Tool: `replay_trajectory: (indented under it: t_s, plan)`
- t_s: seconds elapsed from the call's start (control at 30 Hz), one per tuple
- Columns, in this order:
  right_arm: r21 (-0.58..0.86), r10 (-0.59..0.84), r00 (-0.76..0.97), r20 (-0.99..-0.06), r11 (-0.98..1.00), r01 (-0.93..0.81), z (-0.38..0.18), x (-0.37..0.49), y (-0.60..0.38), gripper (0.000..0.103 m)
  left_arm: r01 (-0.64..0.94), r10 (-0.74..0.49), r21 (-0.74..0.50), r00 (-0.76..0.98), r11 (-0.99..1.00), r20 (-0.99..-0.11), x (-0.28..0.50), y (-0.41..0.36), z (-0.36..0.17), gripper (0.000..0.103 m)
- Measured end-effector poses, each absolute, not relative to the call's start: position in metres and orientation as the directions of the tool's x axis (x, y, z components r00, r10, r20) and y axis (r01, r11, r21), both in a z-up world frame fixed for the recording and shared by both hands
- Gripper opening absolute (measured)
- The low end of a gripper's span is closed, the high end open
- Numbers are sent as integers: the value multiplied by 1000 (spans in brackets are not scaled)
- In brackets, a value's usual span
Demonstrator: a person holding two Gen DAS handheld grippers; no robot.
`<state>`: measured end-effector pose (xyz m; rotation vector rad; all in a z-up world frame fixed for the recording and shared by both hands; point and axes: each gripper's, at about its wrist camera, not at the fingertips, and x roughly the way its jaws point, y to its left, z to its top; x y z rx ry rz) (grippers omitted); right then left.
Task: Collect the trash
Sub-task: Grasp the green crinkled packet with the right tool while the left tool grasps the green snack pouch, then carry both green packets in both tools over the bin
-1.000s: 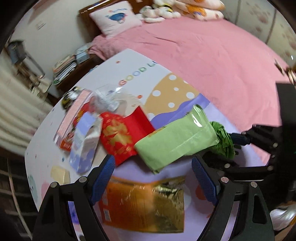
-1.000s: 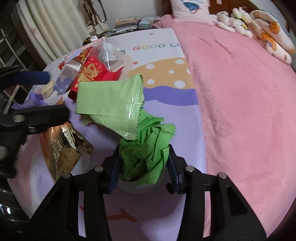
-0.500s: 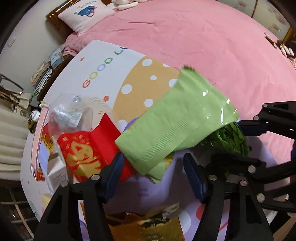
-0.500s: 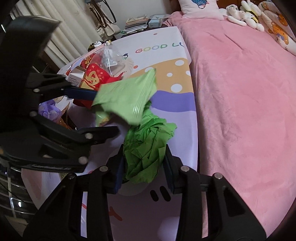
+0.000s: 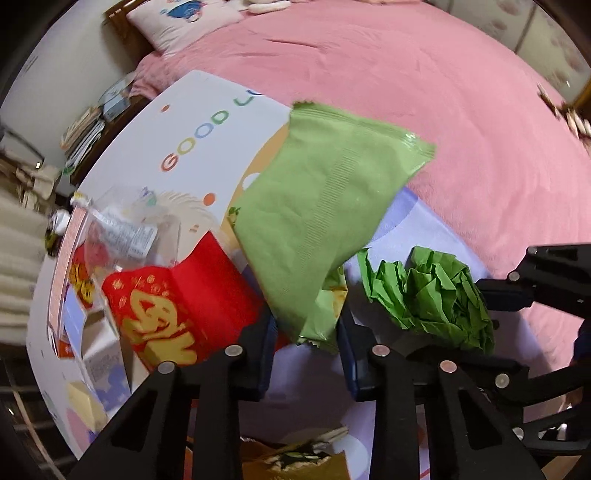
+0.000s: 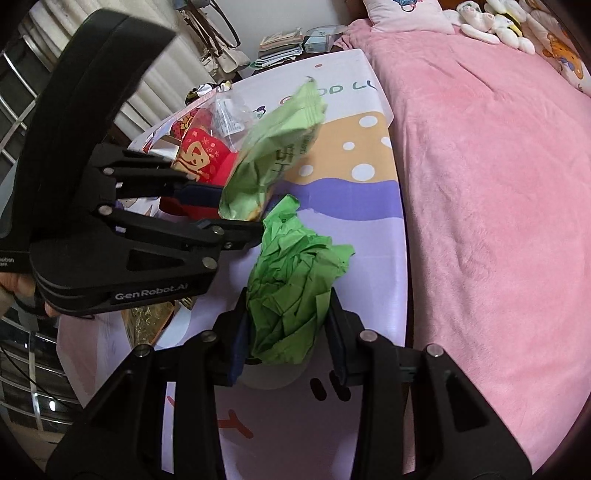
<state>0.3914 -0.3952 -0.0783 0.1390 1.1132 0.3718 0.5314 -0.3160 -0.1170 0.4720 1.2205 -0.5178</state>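
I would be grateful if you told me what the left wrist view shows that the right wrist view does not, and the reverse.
Only the left wrist view shows the left gripper from behind, shut on the lower end of the light green packet, and the flat face of the red envelope.

Only the right wrist view shows the plush toys on the bed, the bags hanging by the curtain, and the left gripper's body from the side.

Both show the packet, the crumpled green paper held in the right gripper, the printed mat and the pink blanket.
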Motion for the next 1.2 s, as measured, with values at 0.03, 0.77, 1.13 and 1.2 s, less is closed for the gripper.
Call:
replay_trajectory:
  t_s: [0.03,0.77,1.13,1.2]
  plan:
    - [296,361,388,-848,930,-219,-78,391,-396,33,593,-133,50,261,804,-956,530,-313,-114,26]
    - [269,370,428,-825,922,-278,-31,296,-349,32,384,-354,-207,368,900,-860,362,-211,-11,24]
    - [259,396,399,-827,899,-354,-22,151,-258,32,256,-323,-227,446,940,-835,170,-101,-7,24]
    - [255,402,381,-833,889,-379,-26,123,-239,32,230,-316,-233,454,945,-833,136,-83,-13,24]
